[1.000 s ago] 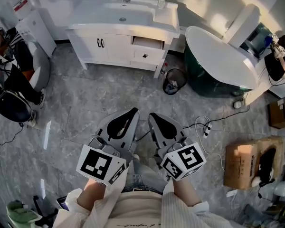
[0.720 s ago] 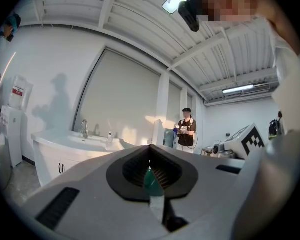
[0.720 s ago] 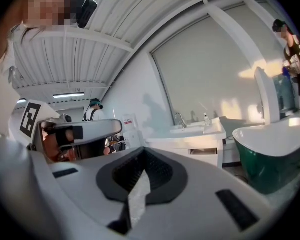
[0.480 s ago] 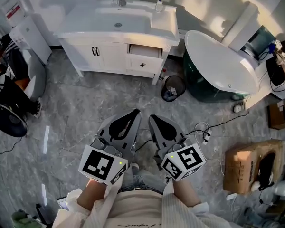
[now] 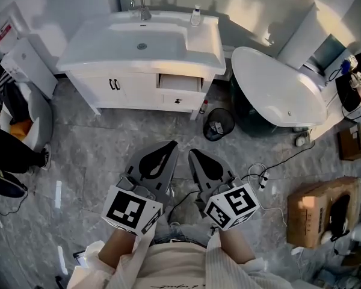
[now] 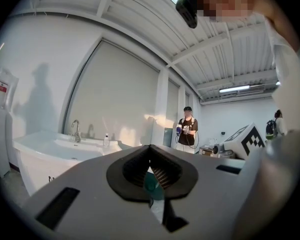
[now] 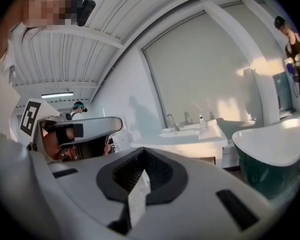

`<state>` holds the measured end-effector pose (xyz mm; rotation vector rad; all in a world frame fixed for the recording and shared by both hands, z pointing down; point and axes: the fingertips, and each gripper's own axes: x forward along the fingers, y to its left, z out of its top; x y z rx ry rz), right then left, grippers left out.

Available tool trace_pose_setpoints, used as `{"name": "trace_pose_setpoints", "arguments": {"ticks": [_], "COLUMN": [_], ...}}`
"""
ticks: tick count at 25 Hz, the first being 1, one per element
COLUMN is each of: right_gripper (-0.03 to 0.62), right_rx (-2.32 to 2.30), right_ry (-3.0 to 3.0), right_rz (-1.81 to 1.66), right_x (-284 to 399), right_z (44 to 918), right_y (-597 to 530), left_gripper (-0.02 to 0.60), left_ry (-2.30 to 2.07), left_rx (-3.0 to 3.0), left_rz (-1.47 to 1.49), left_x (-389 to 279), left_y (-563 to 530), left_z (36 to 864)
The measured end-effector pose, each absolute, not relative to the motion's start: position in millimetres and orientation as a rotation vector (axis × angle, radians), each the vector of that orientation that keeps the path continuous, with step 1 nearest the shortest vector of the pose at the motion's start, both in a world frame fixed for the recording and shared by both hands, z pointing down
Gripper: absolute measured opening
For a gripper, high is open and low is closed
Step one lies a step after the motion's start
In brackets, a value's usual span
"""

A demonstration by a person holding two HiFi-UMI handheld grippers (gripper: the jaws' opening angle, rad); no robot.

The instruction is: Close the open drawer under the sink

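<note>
The white vanity with its sink stands at the far wall. Its upper right drawer is pulled out, showing a pale inside; the drawer below it is pushed in. In the right gripper view the open drawer shows under the counter. My left gripper and right gripper are side by side over the floor, well short of the vanity. Both point toward it, with their jaws together and nothing between them. The left gripper and the right gripper show the same in their own views.
A dark green bathtub stands right of the vanity, with a black bin between them. Cables and a cardboard box lie at the right. A white cabinet and a chair are at the left. A person stands beyond.
The view has drawn closer to the vanity, which looks larger and sits lower in the frame. Both grippers keep the same pose, side by side and shut.
</note>
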<state>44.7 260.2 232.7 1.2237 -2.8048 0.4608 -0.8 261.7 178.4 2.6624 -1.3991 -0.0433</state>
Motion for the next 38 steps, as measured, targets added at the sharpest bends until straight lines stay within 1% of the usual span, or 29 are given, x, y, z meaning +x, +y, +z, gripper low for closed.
{"name": "trace_pose_setpoints", "arguments": {"ticks": [7,24,38], "right_gripper": [0.009,0.009,0.009], "right_rx": [1.289,1.314,1.277], "right_ry": [-2.768,-2.673,-2.663], "right_rz": [0.47,0.536,0.533], "right_x": [29.1,4.6,0.7], "right_z": [240.6,267.7,267.6], "right_y": [215.1,160.7,56.6], "left_gripper": [0.015,0.015,0.015], "left_ry": [-1.374,-1.396,-1.423], "left_rx": [2.682,2.623,2.591], "left_rz": [-0.04,-0.049,-0.061], "left_x": [-28.7,-77.7,-82.4], "left_y": [218.1,162.6,61.8], "left_z": [179.9,198.1,199.1]}}
